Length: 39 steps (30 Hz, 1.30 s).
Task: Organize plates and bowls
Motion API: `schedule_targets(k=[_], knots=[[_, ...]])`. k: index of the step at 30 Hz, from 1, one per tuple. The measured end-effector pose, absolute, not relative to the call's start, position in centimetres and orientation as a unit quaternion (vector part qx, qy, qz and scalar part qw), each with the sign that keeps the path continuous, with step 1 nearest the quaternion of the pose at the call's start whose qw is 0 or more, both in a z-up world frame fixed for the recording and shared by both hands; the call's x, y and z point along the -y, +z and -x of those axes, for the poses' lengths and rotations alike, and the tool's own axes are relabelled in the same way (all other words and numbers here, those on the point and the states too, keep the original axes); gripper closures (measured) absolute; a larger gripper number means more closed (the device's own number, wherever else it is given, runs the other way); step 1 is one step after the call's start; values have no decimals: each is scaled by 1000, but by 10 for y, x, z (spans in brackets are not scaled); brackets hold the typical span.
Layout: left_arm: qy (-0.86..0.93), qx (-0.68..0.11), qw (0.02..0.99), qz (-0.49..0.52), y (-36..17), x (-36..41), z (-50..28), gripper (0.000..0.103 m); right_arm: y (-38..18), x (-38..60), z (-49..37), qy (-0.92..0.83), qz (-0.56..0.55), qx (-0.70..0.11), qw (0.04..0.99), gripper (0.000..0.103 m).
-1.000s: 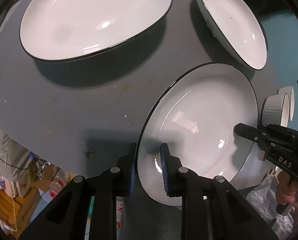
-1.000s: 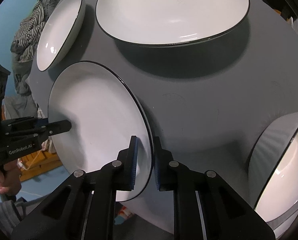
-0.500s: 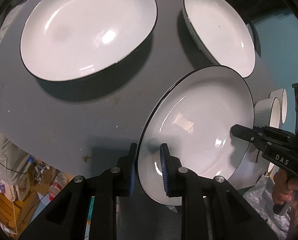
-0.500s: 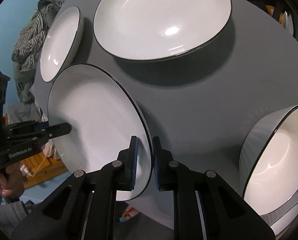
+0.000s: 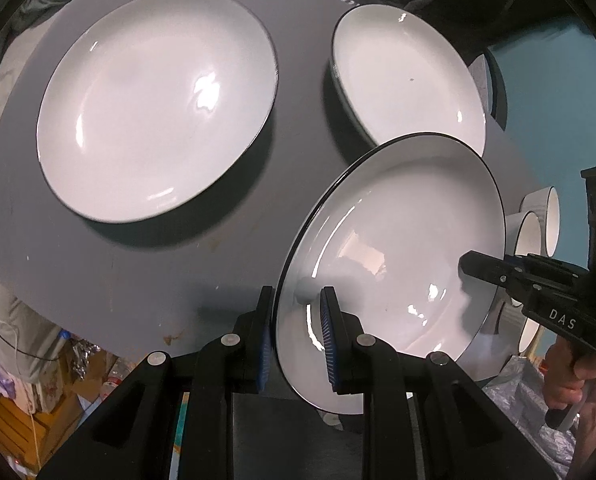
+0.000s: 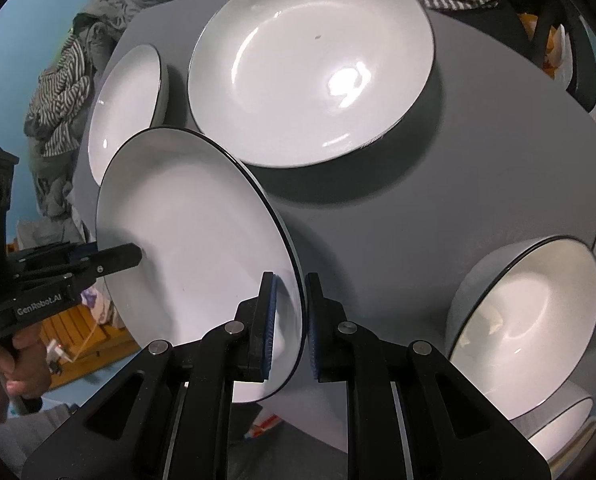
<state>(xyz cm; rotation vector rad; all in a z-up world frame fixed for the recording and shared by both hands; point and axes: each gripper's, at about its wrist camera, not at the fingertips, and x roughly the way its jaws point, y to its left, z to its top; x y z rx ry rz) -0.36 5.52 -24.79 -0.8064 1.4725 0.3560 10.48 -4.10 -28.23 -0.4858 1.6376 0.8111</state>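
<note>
Grey table (image 5: 118,272), teal walls; left gripper (image 5: 296,336) and right gripper (image 6: 288,320) clamp opposite rims of black-rimmed white plate (image 5: 397,248), raised above table's near edge.

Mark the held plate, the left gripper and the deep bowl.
held plate (image 5: 409,248): left wrist view, inner face.
left gripper (image 5: 298,336): left wrist view, between its fingertips.
deep bowl (image 6: 537,308): right wrist view, inside wall.

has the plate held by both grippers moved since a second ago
Yes. The held plate has risen off the grey table, and now overlaps the rim of the small plate behind.
</note>
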Motion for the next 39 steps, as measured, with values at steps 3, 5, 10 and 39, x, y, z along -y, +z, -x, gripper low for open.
schedule_targets(k=[3, 5, 10, 39], knots=[[153, -648, 657, 354, -245, -57, -7, 82, -279, 43, -113, 347, 203, -701, 589, 89], [152, -650, 659, 347, -244, -59, -15, 82, -277, 44, -119, 346, 199, -702, 590, 89], [154, -644, 662, 351, -239, -68, -32, 82, -272, 42, -129, 345, 194, -703, 591, 89], [179, -642, 657, 352, -249, -99, -101, 82, -272, 0, -214, 336, 190, -708, 591, 89]])
